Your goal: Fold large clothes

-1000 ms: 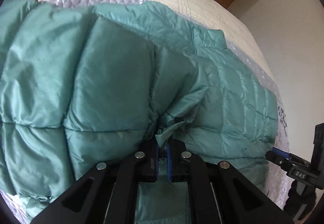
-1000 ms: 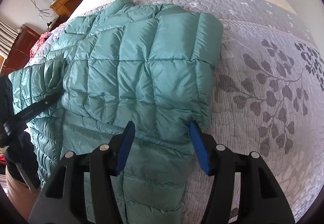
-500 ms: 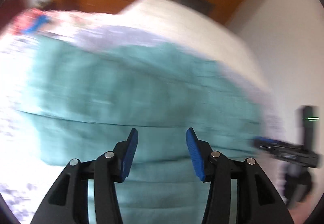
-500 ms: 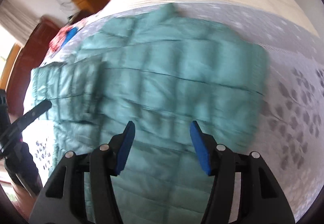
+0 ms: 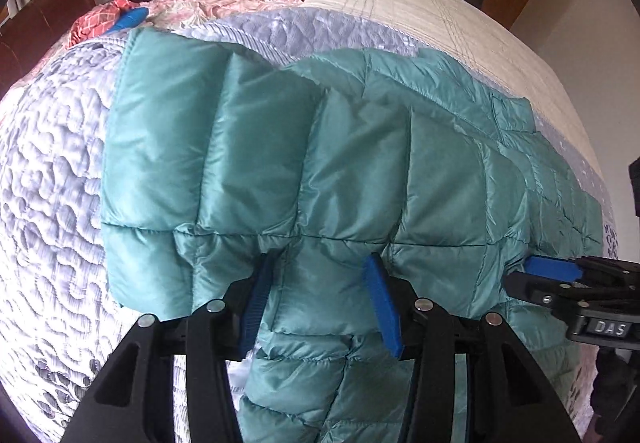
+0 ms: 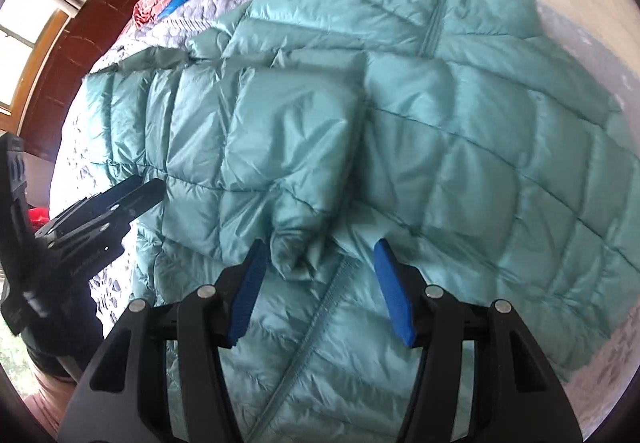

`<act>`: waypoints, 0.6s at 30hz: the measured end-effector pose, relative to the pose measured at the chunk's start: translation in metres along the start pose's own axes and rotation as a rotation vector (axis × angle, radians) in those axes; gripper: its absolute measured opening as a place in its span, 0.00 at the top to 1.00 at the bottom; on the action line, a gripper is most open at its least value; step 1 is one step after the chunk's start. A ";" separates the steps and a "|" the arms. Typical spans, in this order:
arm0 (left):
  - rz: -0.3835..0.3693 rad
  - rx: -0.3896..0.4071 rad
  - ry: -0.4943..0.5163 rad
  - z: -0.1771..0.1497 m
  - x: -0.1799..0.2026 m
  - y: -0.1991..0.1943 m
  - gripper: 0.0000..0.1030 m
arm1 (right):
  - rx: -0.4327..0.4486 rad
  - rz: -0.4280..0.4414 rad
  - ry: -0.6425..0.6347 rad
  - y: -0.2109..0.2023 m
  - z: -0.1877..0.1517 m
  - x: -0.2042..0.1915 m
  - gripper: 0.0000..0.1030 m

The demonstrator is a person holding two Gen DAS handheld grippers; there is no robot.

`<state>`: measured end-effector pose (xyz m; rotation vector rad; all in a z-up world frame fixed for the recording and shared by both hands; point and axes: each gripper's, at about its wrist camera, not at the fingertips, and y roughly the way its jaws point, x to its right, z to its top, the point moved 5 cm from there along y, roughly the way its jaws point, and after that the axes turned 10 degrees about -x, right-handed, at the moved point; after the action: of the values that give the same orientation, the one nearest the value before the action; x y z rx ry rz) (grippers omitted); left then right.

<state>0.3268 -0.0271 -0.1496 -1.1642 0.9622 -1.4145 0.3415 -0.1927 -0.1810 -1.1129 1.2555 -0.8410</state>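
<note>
Teal quilted down jacket (image 6: 460,171) lies spread across the bed (image 5: 48,179), front up, zipper (image 6: 316,327) visible running toward the right tool. Both sleeves are laid inward over the body: left sleeve (image 5: 248,147) lies crosswise, its cuff end (image 6: 296,243) bunched near the zipper line; the right sleeve panel (image 6: 500,147) lies flatter on the other side. Collar (image 6: 492,15) points away, toward the cream blanket (image 5: 440,11).

Judged stage: sleeves folded in, body fold not yet made.

Risks noted:
- The fabric looks slick and puffy; the folded left sleeve may slide or spring back once the hem is lifted, since nothing pins it.
- The crumpled cuff would leave a lump inside the next fold if not flattened.
- A shallow pinch on one fabric layer could slip out, spoiling the fold line.

Left tool (image 5: 320,299): jaws parted, gripping nothing, blue pads straddling the near edge of the folded sleeve; whether the pads touch the fabric cannot be told. It points forward across the jacket, low and close over it.

Right tool (image 6: 322,287): jaws likewise parted and empty, low over the jacket's lower front, the cuff between and just ahead of its pads. Each tool appears at the edge of the other's view, so they work near one another.

Red patterned cloth (image 5: 100,23) and a blue item (image 5: 130,19) lie at the far side of the bed, well apart.
</note>
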 end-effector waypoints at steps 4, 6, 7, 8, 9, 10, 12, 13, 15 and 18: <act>-0.008 -0.003 0.000 0.000 0.000 0.003 0.53 | -0.019 0.048 0.006 0.008 0.002 0.000 0.90; -0.007 0.000 0.005 0.000 0.000 -0.002 0.53 | -0.003 0.054 0.009 0.002 -0.001 0.003 0.95; -0.010 0.006 0.008 0.001 0.001 -0.006 0.53 | 0.012 0.052 0.010 -0.004 -0.003 0.006 0.97; -0.014 0.019 0.016 0.001 0.004 -0.011 0.53 | 0.031 0.048 0.014 -0.012 -0.006 0.011 0.97; -0.015 0.030 0.023 0.002 0.006 -0.015 0.53 | 0.045 0.042 0.018 -0.018 -0.009 0.014 0.97; -0.015 0.043 0.031 0.002 0.009 -0.019 0.53 | 0.065 0.033 0.026 -0.027 -0.012 0.020 0.98; -0.026 0.064 0.050 0.004 0.016 -0.027 0.53 | 0.099 0.021 0.046 -0.042 -0.017 0.034 0.98; -0.035 0.072 0.059 0.004 0.020 -0.030 0.53 | 0.119 0.013 0.062 -0.052 -0.021 0.043 0.98; -0.059 0.084 0.078 0.006 0.028 -0.034 0.53 | 0.151 0.002 0.093 -0.066 -0.025 0.059 0.98; -0.076 0.088 0.106 0.008 0.041 -0.033 0.54 | 0.189 -0.030 0.143 -0.085 -0.039 0.087 0.98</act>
<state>0.3276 -0.0624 -0.1098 -1.0795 0.9278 -1.5765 0.3245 -0.3057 -0.1239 -0.9351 1.2505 -1.0545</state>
